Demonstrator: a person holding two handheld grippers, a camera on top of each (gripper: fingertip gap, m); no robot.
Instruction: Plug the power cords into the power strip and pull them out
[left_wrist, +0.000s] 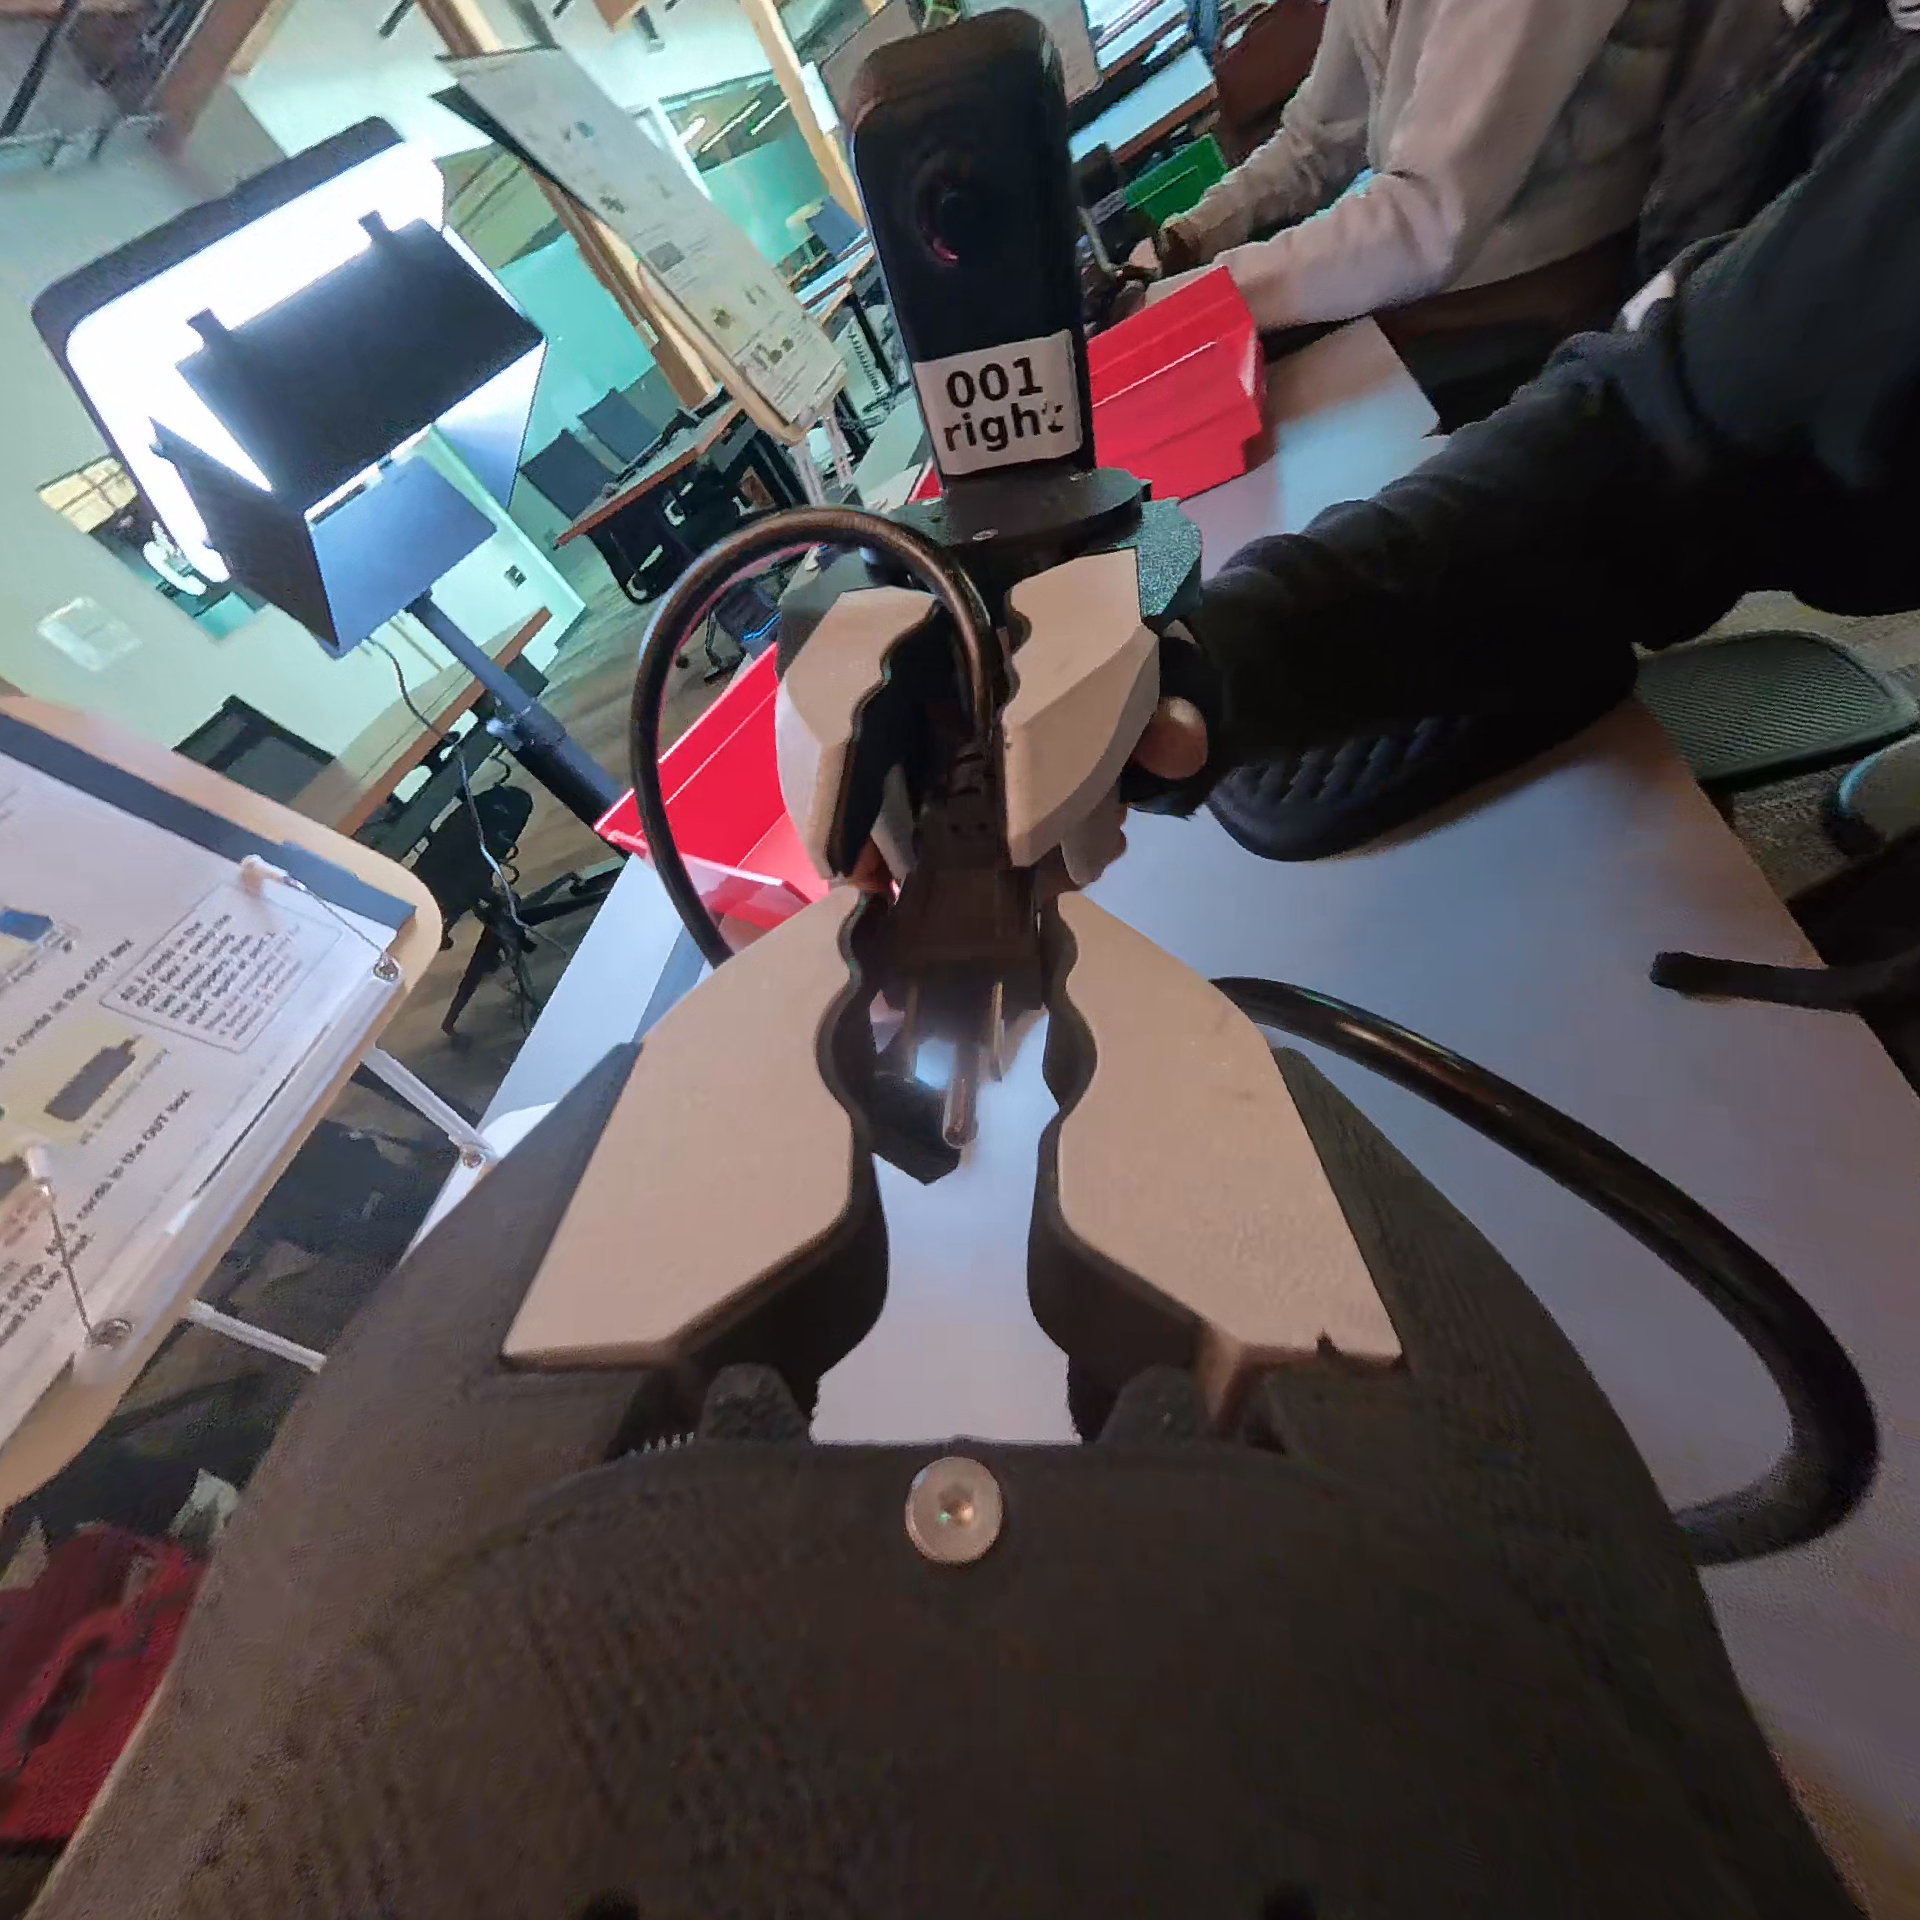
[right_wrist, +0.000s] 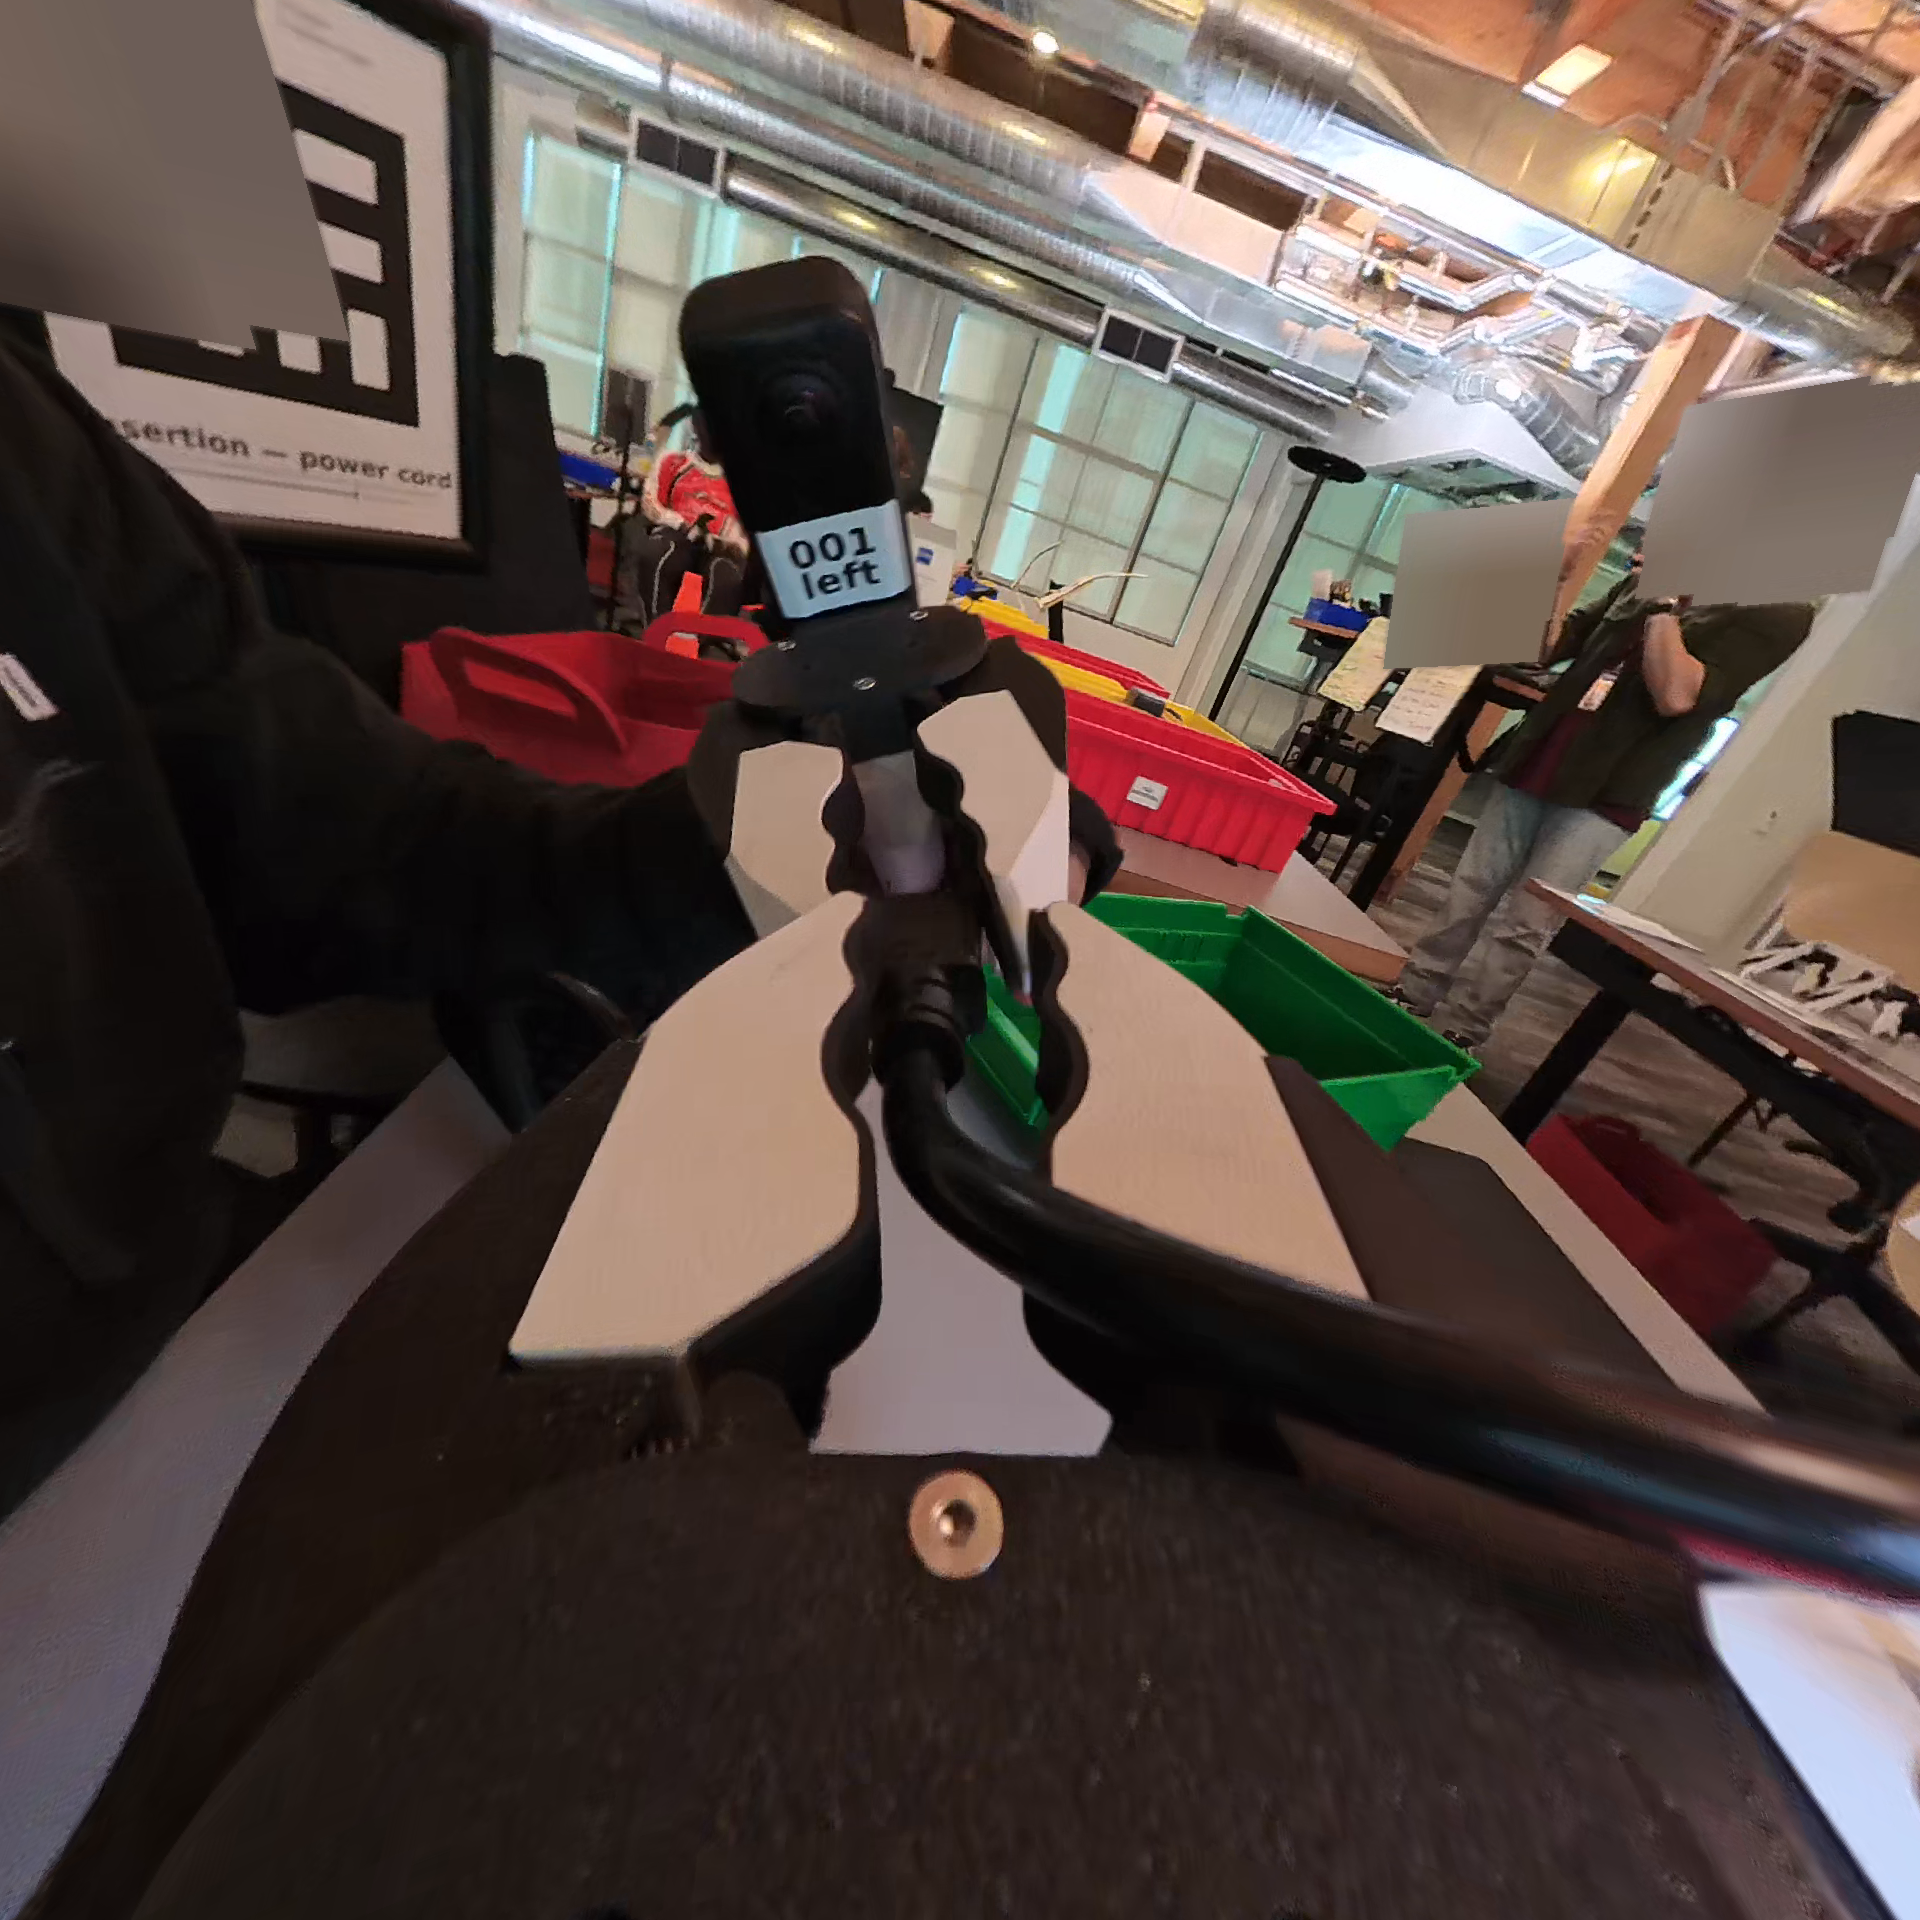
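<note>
A grey tabletop (left_wrist: 1455, 1091) lay under both tools, with a shallow red plastic bin (left_wrist: 1174, 384) behind them and a lit black studio lamp on a stand (left_wrist: 332, 416) off to the side. Only the right wrist view showed the green plastic bin (right_wrist: 1299, 987) on the table, just past the fingertips, and more red and yellow bins farther back; only the left wrist view showed the plug's metal prongs (left_wrist: 961, 1049).

The two tools met tip to tip above the table. The left gripper (left_wrist: 951, 935) was clenched on the black three-prong plug (left_wrist: 951, 925), whose prongs pointed back toward that gripper's own camera. The right gripper (right_wrist: 940, 935) grasped the same plug at its ribbed collar, and the thick black power cord (right_wrist: 1195, 1278) ran back between its white fingers (right_wrist: 727, 1143) and off to the side. No power strip was visible.
</note>
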